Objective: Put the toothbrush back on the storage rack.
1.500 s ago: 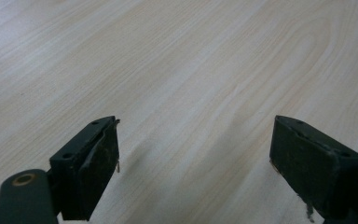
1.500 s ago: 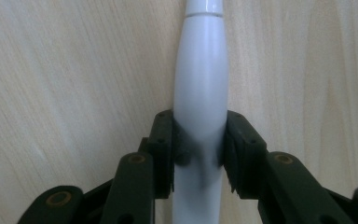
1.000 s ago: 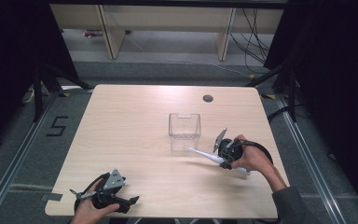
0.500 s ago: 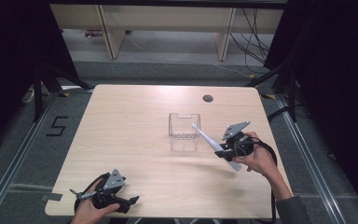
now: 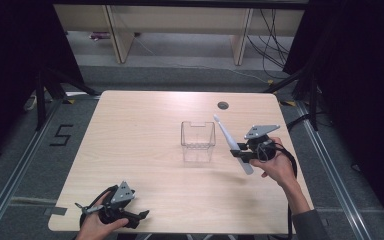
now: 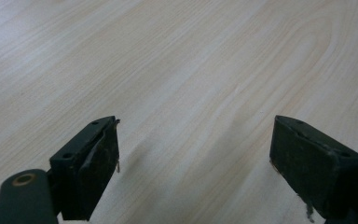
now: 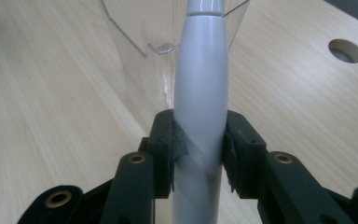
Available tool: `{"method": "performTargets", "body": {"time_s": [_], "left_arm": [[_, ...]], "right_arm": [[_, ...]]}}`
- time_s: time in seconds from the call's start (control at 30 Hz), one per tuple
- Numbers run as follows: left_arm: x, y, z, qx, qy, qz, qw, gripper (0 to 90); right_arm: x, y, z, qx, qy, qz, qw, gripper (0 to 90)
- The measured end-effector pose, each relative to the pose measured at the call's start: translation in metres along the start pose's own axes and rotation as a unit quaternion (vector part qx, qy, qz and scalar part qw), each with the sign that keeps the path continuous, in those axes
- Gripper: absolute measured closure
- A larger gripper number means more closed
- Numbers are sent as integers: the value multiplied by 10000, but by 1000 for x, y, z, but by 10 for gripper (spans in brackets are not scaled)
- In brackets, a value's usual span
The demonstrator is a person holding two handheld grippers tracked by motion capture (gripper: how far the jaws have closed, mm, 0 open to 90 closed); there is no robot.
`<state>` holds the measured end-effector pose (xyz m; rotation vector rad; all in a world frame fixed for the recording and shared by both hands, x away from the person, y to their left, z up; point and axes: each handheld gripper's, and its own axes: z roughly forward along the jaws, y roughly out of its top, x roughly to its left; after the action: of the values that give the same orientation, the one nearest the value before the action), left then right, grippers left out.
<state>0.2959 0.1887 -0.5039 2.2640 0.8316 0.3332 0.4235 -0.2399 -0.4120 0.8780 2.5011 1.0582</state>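
Observation:
A long white-grey toothbrush [image 5: 226,136] is clamped near its thick handle by my right gripper [image 5: 240,150], right of a clear plastic box [image 5: 198,140] that stands mid-table. The brush slants up and away, with its head [image 5: 215,118] level with the box's right rim. In the right gripper view both jaws press on the grey handle [image 7: 200,70], and the box [image 7: 135,32] stands just behind it. My left gripper [image 5: 137,219] rests near the table's front left edge, held by a hand. Its jaws stand wide apart in the left gripper view [image 6: 196,126], with bare wood between them.
The light wooden table [image 5: 145,130] has a round cable hole [image 5: 223,105] at the back right, also in the right gripper view [image 7: 346,50]. Shelving and cables lie on the floor beyond the far edge. Dark curtains flank both sides.
My right gripper has lifted the toothbrush and swung it from lying low and pointing left to slanting up beside the box's right side. The left gripper has stayed put.

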Motion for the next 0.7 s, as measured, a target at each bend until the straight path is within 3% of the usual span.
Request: {"method": "performTargets", "body": {"time_s": [0.2, 0.23, 0.43, 0.7], "left_arm": [[0, 0, -1, -15, -4, 13, 10000, 150], [0, 0, -1, -22, -3, 7, 10000, 150], [0, 0, 0, -11, -14, -52, 10000, 150], [1, 0, -1, -31, -19, -7, 10000, 150]], "right_arm": [[-7, 9, 3, -256, -132, 182, 9994, 666], [-9, 10, 5, -345, -152, 94, 9992, 666], [-9, 16, 4, -418, -185, 282, 9986, 666], [-10, 27, 3, -623, -186, 222, 9976, 666]]}}
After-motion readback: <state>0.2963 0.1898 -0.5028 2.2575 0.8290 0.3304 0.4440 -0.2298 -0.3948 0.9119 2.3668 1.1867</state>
